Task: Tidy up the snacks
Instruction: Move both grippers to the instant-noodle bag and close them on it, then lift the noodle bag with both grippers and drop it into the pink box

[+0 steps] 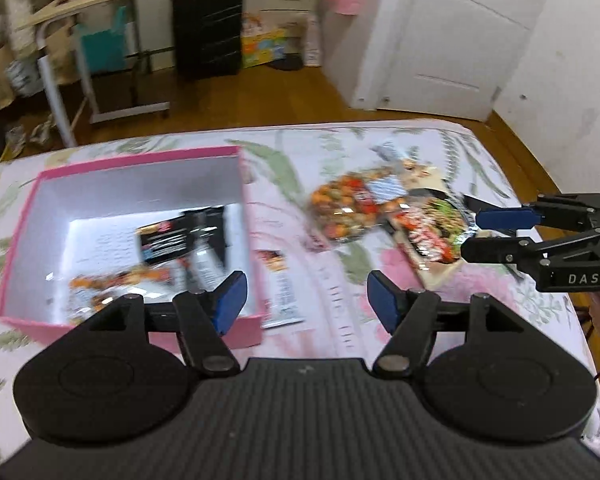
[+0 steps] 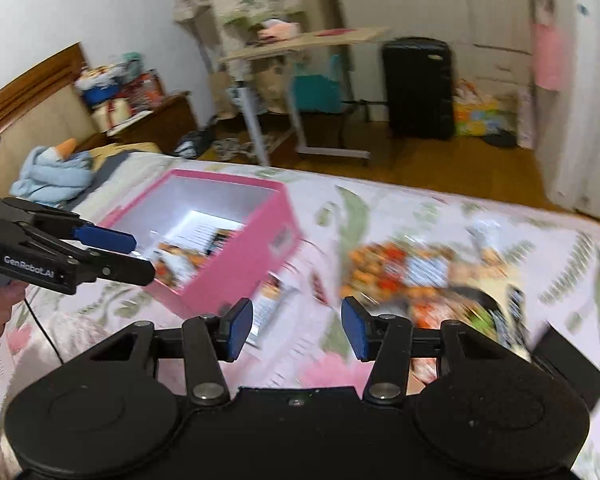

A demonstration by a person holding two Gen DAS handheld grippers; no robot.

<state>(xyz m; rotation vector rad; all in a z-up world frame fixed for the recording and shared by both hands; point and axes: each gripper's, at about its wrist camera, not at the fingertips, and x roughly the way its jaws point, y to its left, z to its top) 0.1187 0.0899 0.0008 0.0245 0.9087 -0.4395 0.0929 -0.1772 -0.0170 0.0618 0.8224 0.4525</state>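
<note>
Both the left gripper [image 1: 307,300] and the right gripper [image 2: 297,329] are held apart over the bedspread [image 1: 332,300] with nothing between the jaws. Several snack packets [image 1: 168,248] are seen inside the pink box [image 1: 40,208]; a pile of snacks [image 1: 384,216] lies beside it.

pink box [image 1: 236,200] open-topped – right wall blocks side entry; snack pile [image 1: 384,212] crowds bedspread [image 1: 332,304] beyond.
</note>
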